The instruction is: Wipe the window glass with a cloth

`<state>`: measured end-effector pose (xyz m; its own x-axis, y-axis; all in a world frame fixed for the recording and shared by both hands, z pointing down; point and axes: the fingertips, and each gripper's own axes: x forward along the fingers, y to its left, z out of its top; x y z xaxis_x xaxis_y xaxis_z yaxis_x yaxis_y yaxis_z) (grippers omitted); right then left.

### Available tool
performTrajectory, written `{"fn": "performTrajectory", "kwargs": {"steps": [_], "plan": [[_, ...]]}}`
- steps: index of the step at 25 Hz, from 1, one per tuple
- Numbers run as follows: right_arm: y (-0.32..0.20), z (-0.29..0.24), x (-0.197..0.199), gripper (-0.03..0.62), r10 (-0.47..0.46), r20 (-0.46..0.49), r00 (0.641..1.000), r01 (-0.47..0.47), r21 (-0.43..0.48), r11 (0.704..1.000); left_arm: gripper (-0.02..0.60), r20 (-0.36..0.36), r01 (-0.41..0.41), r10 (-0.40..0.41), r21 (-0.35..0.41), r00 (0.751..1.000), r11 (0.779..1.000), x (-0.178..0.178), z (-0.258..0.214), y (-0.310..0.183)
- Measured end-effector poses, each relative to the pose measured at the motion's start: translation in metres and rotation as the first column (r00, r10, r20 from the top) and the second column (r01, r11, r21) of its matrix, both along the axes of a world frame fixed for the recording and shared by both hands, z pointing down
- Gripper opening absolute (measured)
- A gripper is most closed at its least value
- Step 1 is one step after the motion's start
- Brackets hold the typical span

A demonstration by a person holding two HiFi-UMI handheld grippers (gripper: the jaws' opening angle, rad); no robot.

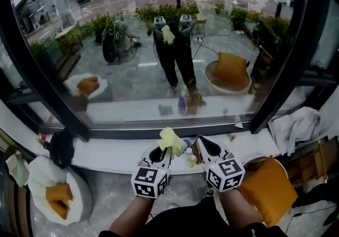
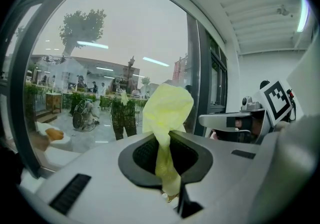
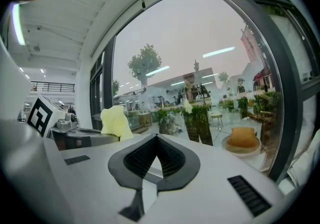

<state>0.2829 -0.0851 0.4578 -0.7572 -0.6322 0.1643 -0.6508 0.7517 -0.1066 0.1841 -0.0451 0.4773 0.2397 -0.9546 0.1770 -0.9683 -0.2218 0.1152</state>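
Note:
The window glass [image 1: 159,35] fills the upper head view inside a black frame. A crumpled pale yellow cloth [image 1: 170,139] sticks up from my left gripper [image 1: 161,151], which is shut on it, low over the white sill and short of the pane. In the left gripper view the cloth [image 2: 167,108] rises out between the jaws of the left gripper [image 2: 167,140]. My right gripper [image 1: 204,143] is close beside it on the right. Its jaws meet at the tip with nothing between them [image 3: 157,140]. The cloth [image 3: 115,120] shows at the left of the right gripper view.
A white sill [image 1: 106,159] runs below the glass, with small bottles [image 1: 189,157] standing between the grippers. A white rag [image 1: 296,125] lies on the sill at right. A slanted black frame post [image 1: 286,61] bounds the pane. Round chairs with orange cushions [image 1: 267,188] stand below.

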Motion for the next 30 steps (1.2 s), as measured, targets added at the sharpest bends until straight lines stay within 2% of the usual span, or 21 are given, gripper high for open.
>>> {"fn": "performTrajectory", "kwargs": {"steps": [21,30], "plan": [[0.018,0.005,-0.002,0.026,-0.016,-0.022,1.000,0.016,0.008,1.000,0.031,0.002,0.003,-0.003,-0.008,1.000,1.000,0.002,-0.001,0.018],[0.023,0.002,0.001,0.026,-0.018,-0.023,1.000,0.019,0.015,1.000,0.031,0.005,0.009,-0.009,0.018,1.000,1.000,0.003,-0.005,0.022]]}}
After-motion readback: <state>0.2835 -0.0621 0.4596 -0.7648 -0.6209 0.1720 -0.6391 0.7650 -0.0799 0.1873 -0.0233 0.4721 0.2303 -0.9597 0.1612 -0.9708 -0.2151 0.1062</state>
